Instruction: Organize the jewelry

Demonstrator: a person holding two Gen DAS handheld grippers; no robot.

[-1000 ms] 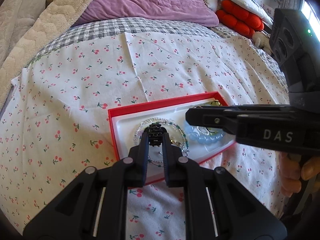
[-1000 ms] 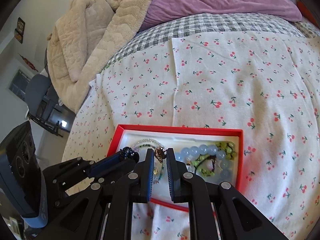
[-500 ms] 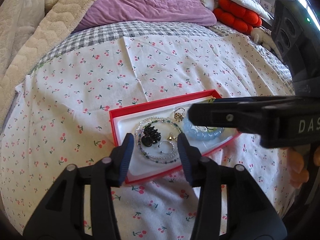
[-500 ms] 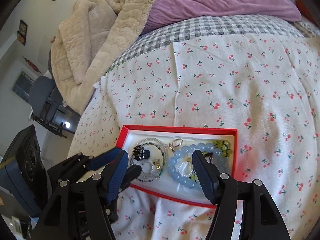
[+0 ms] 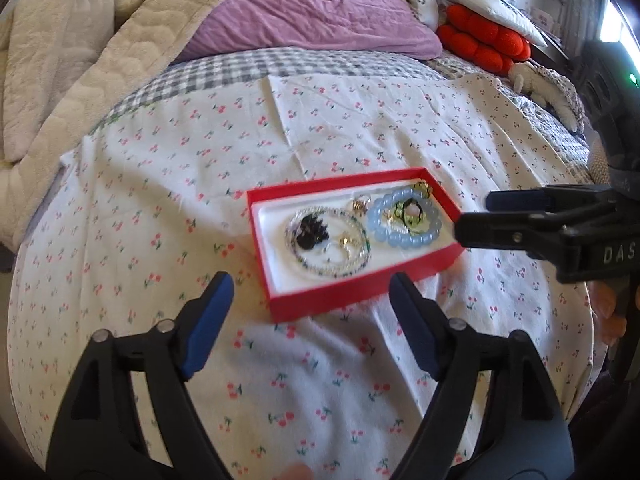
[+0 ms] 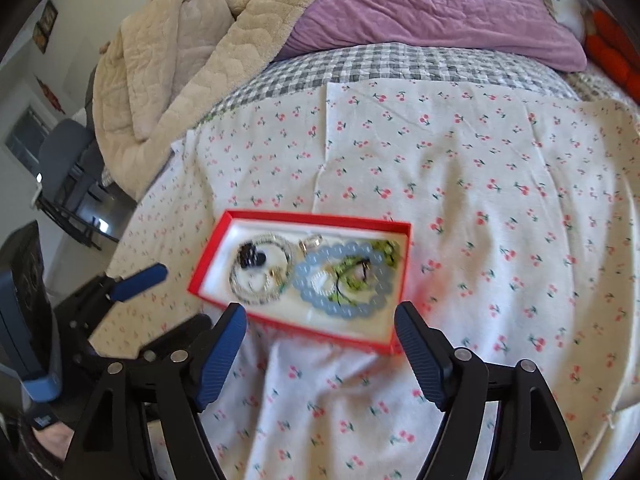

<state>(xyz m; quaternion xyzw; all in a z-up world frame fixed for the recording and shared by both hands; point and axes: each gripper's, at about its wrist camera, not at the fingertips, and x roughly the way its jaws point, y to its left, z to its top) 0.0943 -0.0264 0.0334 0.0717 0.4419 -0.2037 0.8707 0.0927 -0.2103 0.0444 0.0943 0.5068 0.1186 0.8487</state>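
Observation:
A red box [image 5: 280, 292] with a white lining lies on the cherry-print cloth; it also shows in the right wrist view [image 6: 208, 268]. In it lie a black hair clip [image 5: 312, 232] [image 6: 250, 258] inside a clear bead bracelet [image 5: 360, 258] [image 6: 240, 288], a light blue bead bracelet [image 5: 400, 240] [image 6: 340, 306], a green piece [image 5: 412, 220] [image 6: 352, 272] and small gold pieces. My left gripper [image 5: 310, 312] is open and empty, just in front of the box. My right gripper [image 6: 320, 344] is open and empty at the box's near edge; it also shows in the left wrist view [image 5: 520, 220], right of the box.
The cherry-print cloth [image 5: 360, 128] covers a grey checked bedspread [image 5: 280, 64]. A purple pillow [image 5: 320, 4], a beige blanket [image 5: 80, 60] and a red cushion [image 5: 480, 40] lie at the back. A chair [image 6: 68, 168] stands off the bed's left side.
Both grippers opened and let go of their pieces, the left one the black clip, into the box. Both then drew back from the box toward me.

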